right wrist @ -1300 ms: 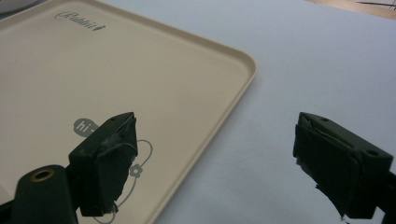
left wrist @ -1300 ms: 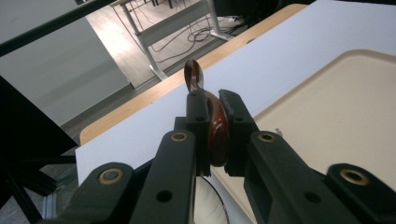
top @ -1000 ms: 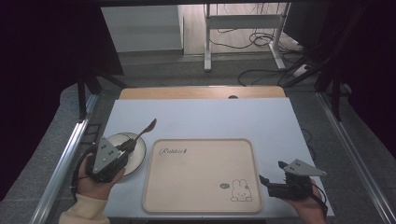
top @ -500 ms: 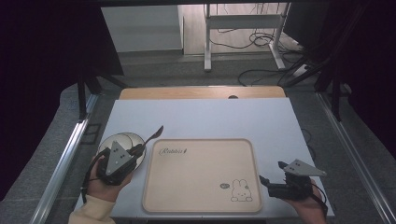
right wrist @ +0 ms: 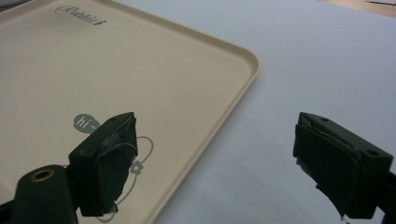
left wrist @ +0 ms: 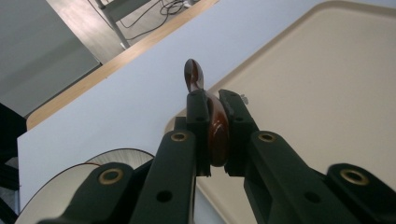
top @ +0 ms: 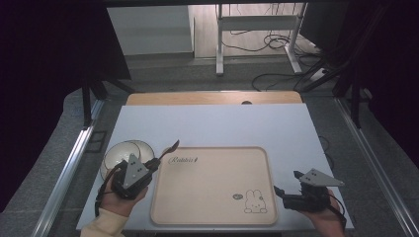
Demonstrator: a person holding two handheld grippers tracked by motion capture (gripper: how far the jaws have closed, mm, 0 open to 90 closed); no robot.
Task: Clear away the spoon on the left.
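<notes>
My left gripper [top: 150,165] [left wrist: 212,109] is shut on a dark brown wooden spoon [top: 169,147] [left wrist: 205,102], whose bowl sticks out past the jaws over the near left corner of the beige tray [top: 212,207] [left wrist: 327,84]. A white plate [top: 121,150] [left wrist: 60,191] lies just left of that gripper. My right gripper [top: 284,190] [right wrist: 215,158] stands open and holds nothing, its jaws spread over the tray's right edge [right wrist: 219,121] beside the printed rabbit [top: 255,202].
The tray lies on a white table [top: 222,123] with a wooden strip along its far side. Metal rails run down both sides of the table. A desk frame and cables stand on the floor beyond.
My left gripper has carried the spoon right and towards me, off the plate, to the tray's left edge. The right gripper has stayed where it was.
</notes>
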